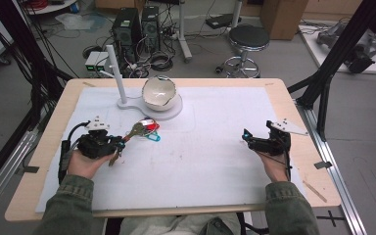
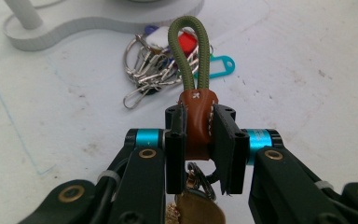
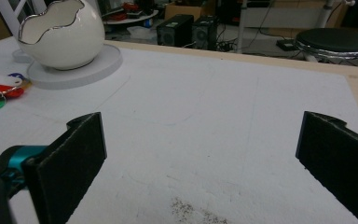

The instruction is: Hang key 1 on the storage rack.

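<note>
One key bunch (image 2: 168, 65) is lying on the white mat of the bench (image 1: 293, 105), just in front of the white stand's base, and its brown leather fob (image 2: 196, 122) is being pinched by the left gripper (image 2: 199, 135). The jaws are standing closed on the fob's two flat sides; an olive cord loop (image 2: 189, 49) is rising from the fob toward the rings, clips and tags, which are resting on the mat in the left gripper view. A brass piece and a ring are hanging below the jaws.

Handling note, as judgement: the step in hand is looking like lifting the bunch clear, possibly toward the bowl. The grip is sitting on the fob alone, so the metal will be swinging below; a slow, straight rise is keeping the clips from snagging the stand's base, and the squeeze should be staying firm on the leather.

Counted: one egg-shaped white bowl (image 1: 158, 92) with a wavy silver rim, sitting on the round base; one white stand with one upright post (image 1: 117, 74); plastic tags showing as one red, one white, one teal and a bit of blue; metal clips too tangled to be counting.

The right gripper (image 1: 254, 142) is resting apart at the mat's right side, jaws standing wide with nothing between them.
</note>
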`<state>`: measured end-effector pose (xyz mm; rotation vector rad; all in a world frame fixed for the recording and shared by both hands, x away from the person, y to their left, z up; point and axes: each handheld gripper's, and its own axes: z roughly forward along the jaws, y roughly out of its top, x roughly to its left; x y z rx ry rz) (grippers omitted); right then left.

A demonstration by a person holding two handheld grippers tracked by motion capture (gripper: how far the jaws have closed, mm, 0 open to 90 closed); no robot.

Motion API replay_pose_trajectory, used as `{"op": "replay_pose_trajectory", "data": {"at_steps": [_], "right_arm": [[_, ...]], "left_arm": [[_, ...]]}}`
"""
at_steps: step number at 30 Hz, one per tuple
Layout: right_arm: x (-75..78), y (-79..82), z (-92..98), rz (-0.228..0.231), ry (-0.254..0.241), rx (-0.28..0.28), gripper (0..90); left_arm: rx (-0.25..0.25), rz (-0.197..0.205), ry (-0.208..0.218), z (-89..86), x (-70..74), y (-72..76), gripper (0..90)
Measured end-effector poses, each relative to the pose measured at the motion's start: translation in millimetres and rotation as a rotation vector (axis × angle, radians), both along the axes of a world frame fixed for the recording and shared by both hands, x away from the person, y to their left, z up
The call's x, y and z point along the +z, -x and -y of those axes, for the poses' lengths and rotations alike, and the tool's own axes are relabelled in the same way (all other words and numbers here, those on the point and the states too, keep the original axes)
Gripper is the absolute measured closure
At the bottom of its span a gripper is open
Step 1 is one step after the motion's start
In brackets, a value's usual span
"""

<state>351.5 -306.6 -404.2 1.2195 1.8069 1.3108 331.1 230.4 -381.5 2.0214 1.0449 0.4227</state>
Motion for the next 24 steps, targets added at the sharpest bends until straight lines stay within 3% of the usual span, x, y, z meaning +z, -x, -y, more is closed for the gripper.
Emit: {"op": "replay_pose_trajectory", "data": {"at_steps": [7,24], "right_arm": [[0.3,0.8,-1.2,0.003,0.001,0.004,0.8],[2.3,2.4,4.0,0.011,-0.021,-0.015,0.8]], "left_arm": [[0.037,0.017,0.02,-11.0,9.2,2.2,75.3],[0.071,0.054,0.006,-25.5,44.3,-11.4,75.3]]}}
